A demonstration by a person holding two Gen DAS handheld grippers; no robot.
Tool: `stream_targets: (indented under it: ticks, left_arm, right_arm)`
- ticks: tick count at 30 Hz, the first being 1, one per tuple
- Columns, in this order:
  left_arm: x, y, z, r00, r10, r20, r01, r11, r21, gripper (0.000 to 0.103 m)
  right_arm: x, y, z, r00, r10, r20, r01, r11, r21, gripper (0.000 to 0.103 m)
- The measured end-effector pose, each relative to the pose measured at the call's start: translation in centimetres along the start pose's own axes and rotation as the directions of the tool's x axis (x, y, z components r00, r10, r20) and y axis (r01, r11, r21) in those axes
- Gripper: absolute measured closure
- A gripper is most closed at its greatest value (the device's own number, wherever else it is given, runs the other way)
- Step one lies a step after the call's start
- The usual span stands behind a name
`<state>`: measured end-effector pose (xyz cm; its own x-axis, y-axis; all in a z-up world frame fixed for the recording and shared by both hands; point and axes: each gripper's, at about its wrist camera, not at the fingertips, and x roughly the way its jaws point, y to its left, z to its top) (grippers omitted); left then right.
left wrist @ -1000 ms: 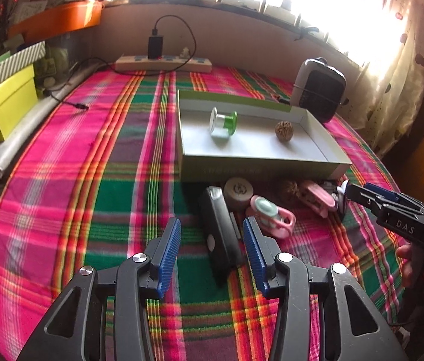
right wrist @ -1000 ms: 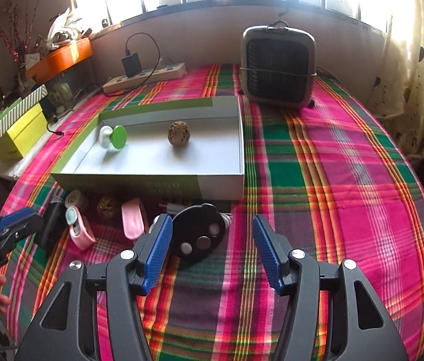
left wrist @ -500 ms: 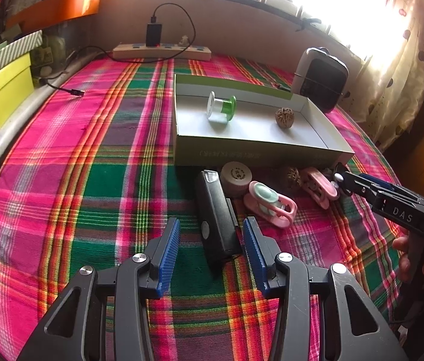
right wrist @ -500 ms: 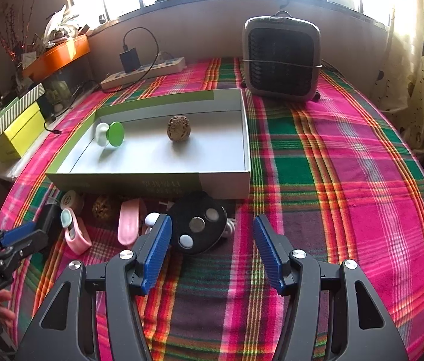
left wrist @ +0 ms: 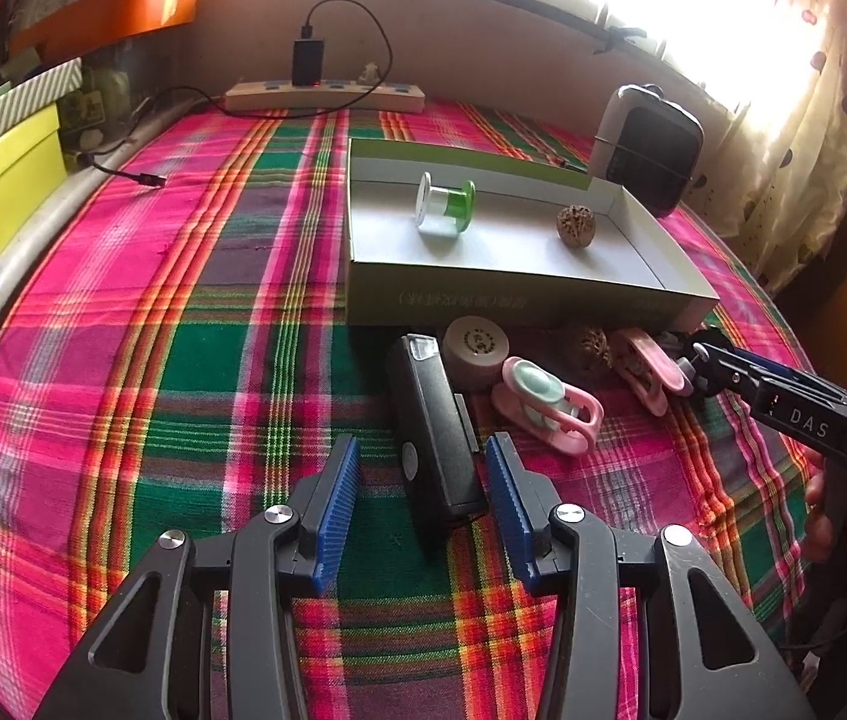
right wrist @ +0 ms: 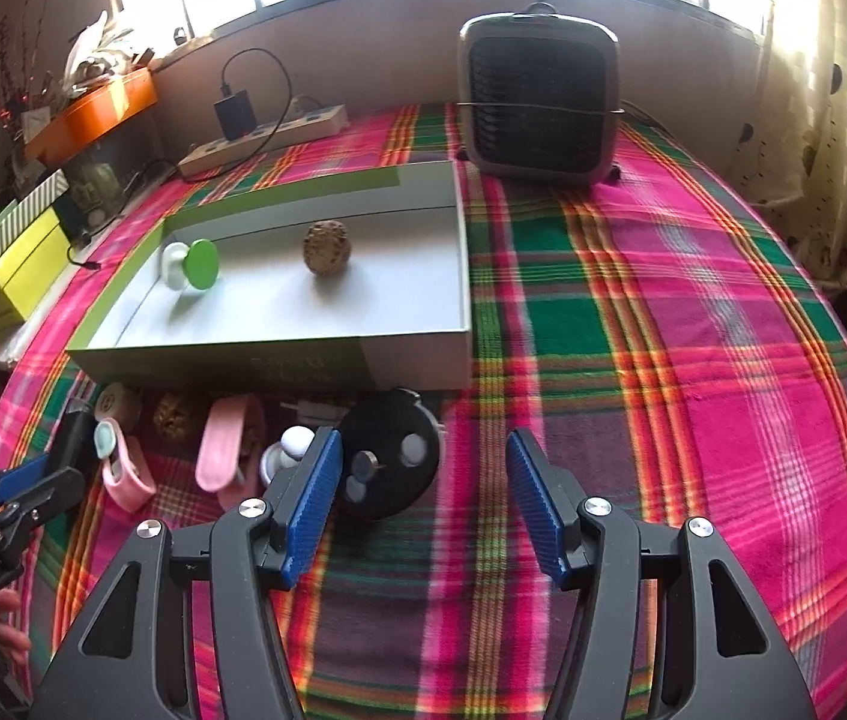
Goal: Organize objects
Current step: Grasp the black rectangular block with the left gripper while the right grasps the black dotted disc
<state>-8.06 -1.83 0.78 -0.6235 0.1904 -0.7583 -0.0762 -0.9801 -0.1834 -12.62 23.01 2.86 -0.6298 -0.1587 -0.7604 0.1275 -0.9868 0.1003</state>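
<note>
the plaid-covered surface (left wrist: 123, 360) carries everything, and the shallow open box (right wrist: 279, 354) in its middle looks like the place you are sorting into, since a green-capped spool (left wrist: 444, 204) and a walnut (left wrist: 575, 227) already lie well apart on its floor. the small fan heater (right wrist: 537, 102) stands behind the box's far right corner, out of your working path. the loose things are bunched along the box's near wall, probably so each is a short lift away. your left tool (left wrist: 423, 480) is spread wide with the black rectangular device (left wrist: 435, 432) lying between its pads, untouched, lined up for a lengthwise pinch. your right tool (right wrist: 423, 480) is also spread, and the black round disc (right wrist: 390, 456) sits just inside its left pad, off centre, so shift left before closing. beside these lie a pink clip (left wrist: 549, 402), a second pink clip (right wrist: 225, 444), a beige round cap (left wrist: 476, 348) and a second walnut (right wrist: 176, 414).
</note>
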Motion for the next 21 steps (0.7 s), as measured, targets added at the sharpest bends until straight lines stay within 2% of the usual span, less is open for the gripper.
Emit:
stream_targets:
  ticks: [10,17,21]
  left_arm:
    - [0.7,-0.5,0.5,0.999,0.039,0.006,-0.039,0.999,0.019,0.061]
    - [1.0,-0.9,0.7,0.998,0.068,0.008,-0.068,0.997,0.03,0.061]
    - [1.1,-1.2,0.7,0.996,0.083,0.01,-0.083,0.996,0.031,0.062]
  right_arm:
    - [-0.4,-1.0,-0.6,0.999,-0.037,0.001,0.037,0.999,0.01,0.046]
    - [-0.3,-1.2,-0.6,1.0,-0.028,-0.006,0.028,0.999,0.016,0.062]
    - [-0.4,-1.2,-0.7,1.0,-0.019,-0.006,0.019,1.0,0.02,0.068]
